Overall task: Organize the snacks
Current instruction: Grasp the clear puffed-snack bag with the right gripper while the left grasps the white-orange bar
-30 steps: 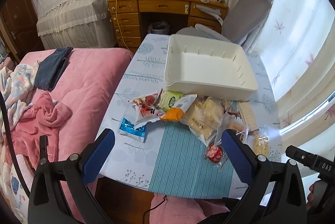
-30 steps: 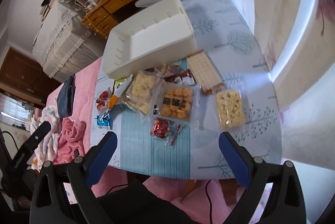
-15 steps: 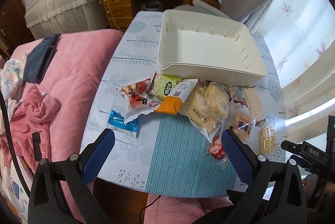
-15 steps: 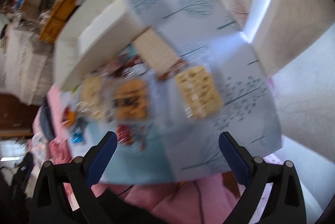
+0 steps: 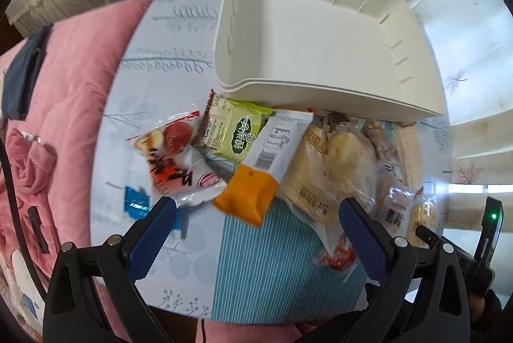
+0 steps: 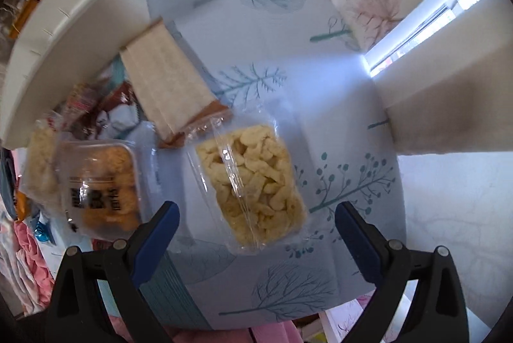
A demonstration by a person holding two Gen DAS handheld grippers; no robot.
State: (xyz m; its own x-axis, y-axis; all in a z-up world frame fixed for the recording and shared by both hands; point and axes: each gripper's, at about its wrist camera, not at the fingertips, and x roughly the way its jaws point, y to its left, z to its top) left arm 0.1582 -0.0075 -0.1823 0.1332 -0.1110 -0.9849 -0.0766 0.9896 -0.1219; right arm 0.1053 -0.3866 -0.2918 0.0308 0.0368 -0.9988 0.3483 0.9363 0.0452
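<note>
Left of the left gripper [image 5: 255,210], a pink blanket [image 5: 67,80] is seen beside the table [image 5: 179,22]. Its jaws are spread wide, nothing held, hovering above the near table edge.

Just ahead of its left finger: a blue wrapper [image 5: 136,203], partly hidden, then a red-and-white packet [image 5: 174,157]. Ahead, between the fingers: a green packet [image 5: 237,129] and a white-and-orange pouch [image 5: 266,163], overlapping. Ahead and right: clear bags of pale baked goods [image 5: 333,163], blurred, contents not readable. A small red sweet [image 5: 340,253] lies beside the right finger.

Beyond the pile: a white tray [image 5: 320,48], well ahead, apparently two nested. No snacks are visible inside. Green packet and pouch tops are tucked against or under its near rim; which one cannot be told.

Right gripper [image 6: 256,219]: also spread wide, empty. A clear bag of pale puffed pieces [image 6: 253,182] is centred between its fingers, just ahead. Left of it: a tub of orange crackers [image 6: 105,182], by the left finger. Ahead-left: a flat wafer pack [image 6: 166,80], one end resting near the puffed bag. The tray wall [image 6: 73,22] is seen far ahead-left. To the right, only bare cloth and a window [image 6: 433,19].

Progress, judged: effectively zero. Every snack in view is on the table, none in the tray. All sorting is left. Right gripper looks lined up for the puffed bag as a likely first pick; no contact yet.
</note>
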